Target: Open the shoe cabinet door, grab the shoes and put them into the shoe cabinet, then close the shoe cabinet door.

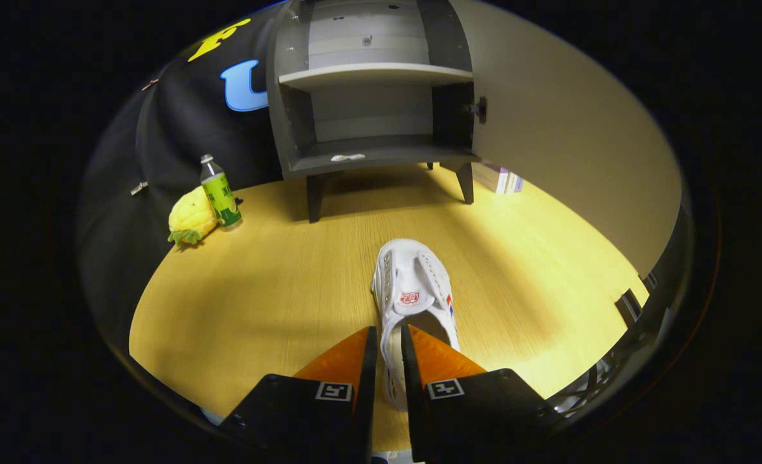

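A white shoe [413, 283] lies on the wooden tabletop [278, 270], toe pointing toward the cabinet. My gripper [389, 335] is shut on the shoe: both fingers pinch the left side wall of its heel opening. Beyond the shoe stands the grey shoe cabinet [371, 103] on dark legs, its door [568, 142] swung open to the right. Inside it I see a middle shelf [374, 74] and a bottom shelf [381, 154] with a small white scrap on it.
A green-labelled bottle [220, 193] and a yellow pineapple toy [191, 219] stand left of the cabinet. A small box [498, 177] lies behind the open door, near the cabinet's right leg. Bare wooden tabletop stretches between shoe and cabinet.
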Motion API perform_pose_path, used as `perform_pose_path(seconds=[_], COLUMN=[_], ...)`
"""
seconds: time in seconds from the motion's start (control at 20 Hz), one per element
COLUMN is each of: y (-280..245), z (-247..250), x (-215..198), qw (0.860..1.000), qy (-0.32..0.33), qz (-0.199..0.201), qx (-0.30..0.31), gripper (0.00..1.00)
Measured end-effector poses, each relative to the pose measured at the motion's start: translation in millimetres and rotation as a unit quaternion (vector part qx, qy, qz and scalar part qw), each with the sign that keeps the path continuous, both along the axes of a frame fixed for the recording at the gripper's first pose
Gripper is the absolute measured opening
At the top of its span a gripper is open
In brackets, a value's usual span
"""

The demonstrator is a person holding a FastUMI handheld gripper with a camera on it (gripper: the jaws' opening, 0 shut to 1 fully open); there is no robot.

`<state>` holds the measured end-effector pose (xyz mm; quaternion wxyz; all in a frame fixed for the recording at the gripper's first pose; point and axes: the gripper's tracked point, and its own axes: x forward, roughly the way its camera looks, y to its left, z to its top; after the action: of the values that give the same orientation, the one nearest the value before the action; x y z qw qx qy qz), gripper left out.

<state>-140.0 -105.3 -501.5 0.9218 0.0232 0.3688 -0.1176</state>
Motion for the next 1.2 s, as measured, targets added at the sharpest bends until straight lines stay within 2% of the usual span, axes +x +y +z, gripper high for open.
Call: perform_pose_path(seconds=[0.2,0.4,0.5,0.6,0.9,0.95,1.0,1.05,1.2], y=[-2.3,-10.0,-13.0,-14.3,-15.4,-13.3,-8.1,-9.6,-8.4], z=[-26.5,-29.6,-30.4,-31.3,-30.4,-29.8,-27.1,-31.1,-31.0], x=[9.6,31.3,38.5,41.9,44.1,49.1,36.8,43.6,44.5], qw=[0.999,1.0,1.0,1.0,0.999,0.999,1.0,0.999,1.0], qy=[0.032,0.019,0.014,0.01,-0.023,-0.03,-0.025,-0.027,-0.023], qz=[-0.009,-0.012,-0.01,-0.006,-0.017,-0.009,-0.004,-0.002,0.006], qx=[0.015,0.007,-0.004,-0.014,-0.022,-0.014,-0.015,-0.021,-0.018], gripper=[0.28,0.27,0.33,0.3,0.31,0.31,0.31,0.07,0.07])
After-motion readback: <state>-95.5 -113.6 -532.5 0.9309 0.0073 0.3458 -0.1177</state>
